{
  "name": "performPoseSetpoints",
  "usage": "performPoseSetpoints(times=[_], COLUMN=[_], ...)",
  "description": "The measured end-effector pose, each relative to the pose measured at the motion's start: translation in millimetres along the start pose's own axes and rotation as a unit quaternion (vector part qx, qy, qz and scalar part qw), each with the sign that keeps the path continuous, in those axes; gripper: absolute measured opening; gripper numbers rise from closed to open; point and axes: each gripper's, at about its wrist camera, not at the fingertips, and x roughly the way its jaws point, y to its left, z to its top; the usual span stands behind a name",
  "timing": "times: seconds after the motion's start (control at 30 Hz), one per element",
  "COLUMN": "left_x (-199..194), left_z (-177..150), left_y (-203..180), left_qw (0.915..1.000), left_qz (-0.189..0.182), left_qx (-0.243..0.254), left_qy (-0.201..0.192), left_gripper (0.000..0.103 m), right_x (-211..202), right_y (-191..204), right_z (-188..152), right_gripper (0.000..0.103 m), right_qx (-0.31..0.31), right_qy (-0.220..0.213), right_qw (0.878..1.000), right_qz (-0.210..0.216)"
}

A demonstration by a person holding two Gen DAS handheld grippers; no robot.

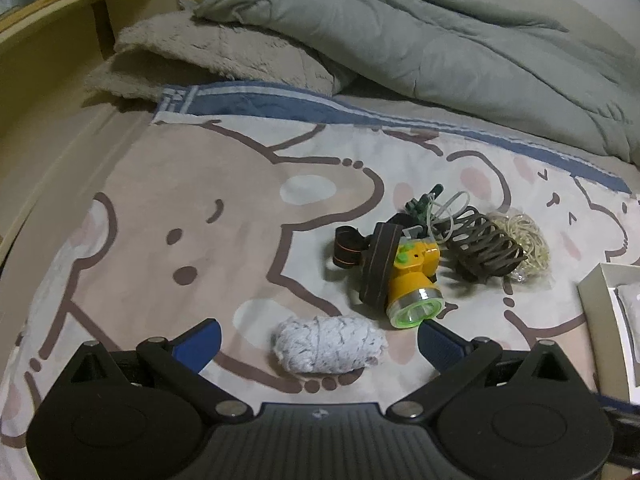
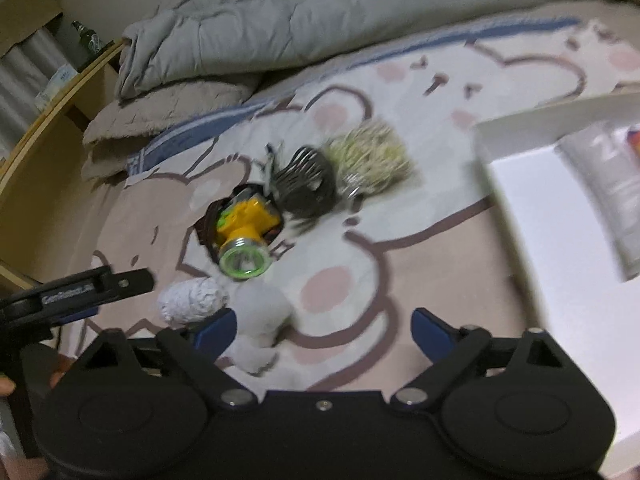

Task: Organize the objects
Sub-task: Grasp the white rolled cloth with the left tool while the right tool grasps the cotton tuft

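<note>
On the bed, a sheet [image 1: 200, 208] printed with cartoon bears carried a small heap of things, with a grey quilt [image 1: 400, 40] bunched along its far side and a fuzzy blanket [image 1: 192, 56] folded beside it. The left gripper [image 1: 320, 338] hung tilted down over the sheet with its blue fingers [image 1: 202, 342] spread wide and released, a ball of pale yarn [image 1: 326, 346] lying on the sheet between them, untouched. Just beyond the yarn lay a yellow headlamp [image 1: 414, 280] with a green-rimmed lens, its dark strap [image 1: 360, 252] looped to the left and its lens close to the right fingertip. Beside it sat a dark coiled cord [image 1: 484, 252], then a bag of rubber bands [image 1: 524, 244] touching the coil, and a small green clip [image 1: 422, 204] behind the lamp. A white box [image 1: 596, 280] stood at the right edge. The right gripper [image 2: 324, 326] also pointed down at the sheet, its view blurred, its fingers [image 2: 432, 330] apart and holding nothing, only bare sheet between them. From there the left gripper's arm showed at the lower left, next to the yarn [image 2: 192, 300], with the headlamp [image 2: 244, 236] past it and the box [image 2: 532, 208] to the right
</note>
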Motion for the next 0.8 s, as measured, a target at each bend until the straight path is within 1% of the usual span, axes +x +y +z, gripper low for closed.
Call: performPoseSetpoints(times=[0.07,0.13,0.27,0.37,0.43,0.6,0.67,0.7,0.77,0.8], left_x=[6.9,13.2,25.4,34.0,37.6,41.4,42.5,43.2,46.0,47.3], left_z=[1.0,1.4,2.2,2.1,1.8,2.4,2.6,2.5,1.8,1.2], left_y=[-1.7,-2.9,-1.5,1.8,3.2,3.0,0.8,-0.6,-3.6,-5.2], left_qw=[1.0,0.9999,0.9997,0.9993,0.9991,0.999,0.999,0.999,0.9989,0.9988], left_qz=[-0.003,-0.004,0.005,0.004,0.005,0.001,-0.001,-0.002,-0.002,0.0], left_qx=[-0.002,-0.001,0.005,0.002,-0.001,-0.002,0.001,0.003,0.01,0.014], left_qy=[0.007,0.014,0.025,0.037,0.041,0.044,0.044,0.045,0.047,0.048], left_gripper=[0.103,0.103,0.103,0.103,0.103,0.103,0.103,0.103,0.103,0.103], right_x=[11.8,23.3,42.0,51.1,57.8,69.7,71.4,73.1,76.6,78.0], right_y=[3.8,8.2,18.4,30.7,41.2,55.9,58.2,57.8,56.3,54.9], right_z=[-1.5,-2.8,-7.3,-11.8,-15.8,-20.2,-19.7,-19.0,-18.5,-18.6], right_gripper=[0.083,0.077,0.063,0.059,0.055,0.049,0.042,0.041,0.033,0.032], right_qx=[0.013,0.028,0.043,0.032,0.013,0.003,0.0,0.0,0.0,-0.001], right_qy=[0.006,0.005,0.012,0.018,0.025,0.029,0.025,0.026,0.032,0.035], right_qw=[1.0,1.0,0.999,0.999,0.999,0.999,1.0,1.0,0.999,0.999], right_qz=[0.008,0.012,0.025,0.028,0.031,0.023,0.016,0.011,0.005,0.002])
